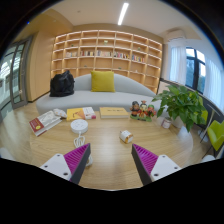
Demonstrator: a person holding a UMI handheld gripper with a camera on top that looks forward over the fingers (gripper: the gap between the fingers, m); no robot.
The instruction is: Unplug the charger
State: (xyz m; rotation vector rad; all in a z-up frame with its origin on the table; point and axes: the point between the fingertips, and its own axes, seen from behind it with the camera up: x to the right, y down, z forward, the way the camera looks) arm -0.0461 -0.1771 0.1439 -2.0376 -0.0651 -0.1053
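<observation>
A small white charger-like block (126, 136) sits on the wooden table (110, 128), just ahead of my right finger. A white object with a thin white cord (80, 129) lies just ahead of my left finger; the cord runs down past that finger's tip. My gripper (111, 152) hovers low over the table, open, with nothing between the magenta pads (78, 158). I cannot make out a socket or where the cord ends.
Books (45, 122) lie at the table's left, more books (81, 113) and a flat box (114, 112) at the back. A potted plant (183, 103) stands at the right. A sofa (90, 92) with a yellow cushion and bookshelves lie beyond.
</observation>
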